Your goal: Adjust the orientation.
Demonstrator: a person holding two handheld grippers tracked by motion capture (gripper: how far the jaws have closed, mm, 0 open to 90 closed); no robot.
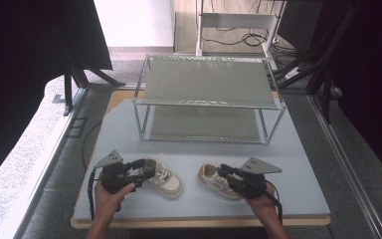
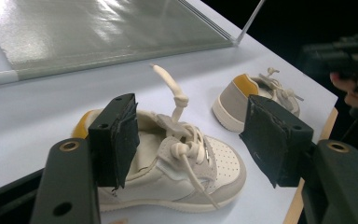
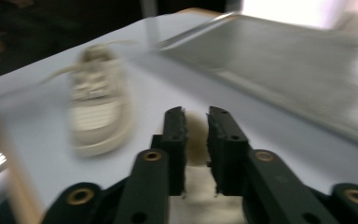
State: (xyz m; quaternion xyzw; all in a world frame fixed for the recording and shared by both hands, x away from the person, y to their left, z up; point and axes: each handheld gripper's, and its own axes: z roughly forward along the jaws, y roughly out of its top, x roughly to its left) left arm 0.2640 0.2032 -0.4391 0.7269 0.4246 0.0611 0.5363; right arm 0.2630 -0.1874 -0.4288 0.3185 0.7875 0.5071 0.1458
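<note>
A pale blue-grey rectangular tabletop point(image 1: 298, 164) with a light wooden edge stands on grey carpet. A two-tier metal-framed rack with frosted shelves point(image 1: 206, 82) occupies its far half. The left gripper point(image 1: 146, 168) holds its jaws wide apart around the heel of the left cream-and-beige child's sneaker point(image 1: 168, 180). The right gripper point(image 1: 224, 172) is clamped on the heel of the right matching sneaker point(image 1: 214, 180). Both shoes lie near the front edge.

Open table point(image 1: 298, 184) lies between the 2 shoes point(image 1: 166, 179) and the shelf rack point(image 1: 209, 99), probably passable.
</note>
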